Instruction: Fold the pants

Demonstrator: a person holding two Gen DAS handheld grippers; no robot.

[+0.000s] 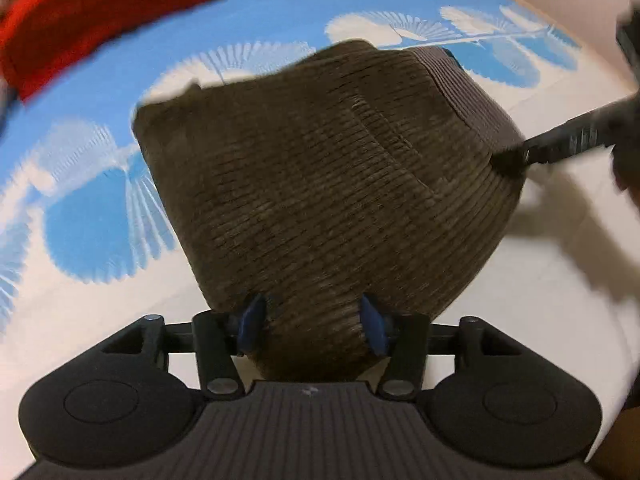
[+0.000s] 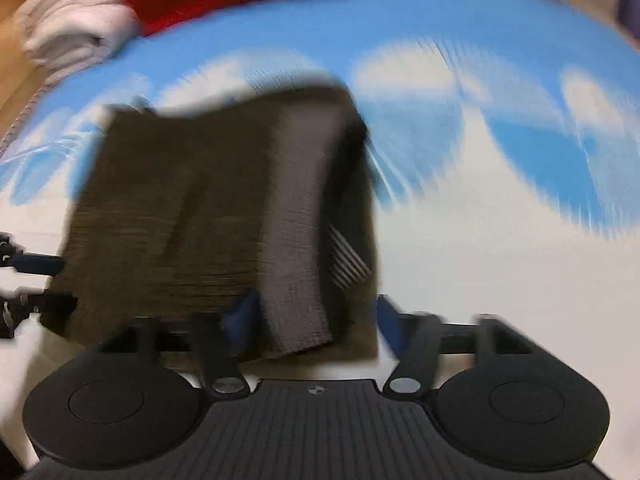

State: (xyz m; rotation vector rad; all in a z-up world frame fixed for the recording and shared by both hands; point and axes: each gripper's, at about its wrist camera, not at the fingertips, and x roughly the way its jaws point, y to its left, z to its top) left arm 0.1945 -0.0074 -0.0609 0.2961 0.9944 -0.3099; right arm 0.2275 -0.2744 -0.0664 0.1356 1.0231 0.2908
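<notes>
So the brown ribbed pants (image 1: 320, 184) are folded up into a chunky bundle and fill the middle of both wrist views, lying on a bed sheet (image 1: 280, 12) that's bright blue with white fan-like leaf prints up top and plain white lower down.

Left gripper (image 1: 312, 322): its two blue pads sit on either side of the near end of the bundle at the bottom centre of the frame. The cloth fills the gap between them, and honestly I can't tell whether the pads are pressing into it or just sitting alongside. No earlier shot to compare, so leaving it there.

Right gripper (image 2: 316, 316): jaws spread apart, near edge of the pants between them. The pad on the left side of the frame is against the fabric, but the one on the right stands clear of it with white sheet showing in the gap, so it's not clamping. That view is pretty motion-blurred.

From the left wrist view you can see the right gripper's dark fingers poking in from the right edge, tips at the right-hand edge of the bundle.

A red garment (image 1: 100, 12) lies at the upper left of the frame. In the right view a pile of white cloth (image 2: 72, 20) sits just left of it.
</notes>
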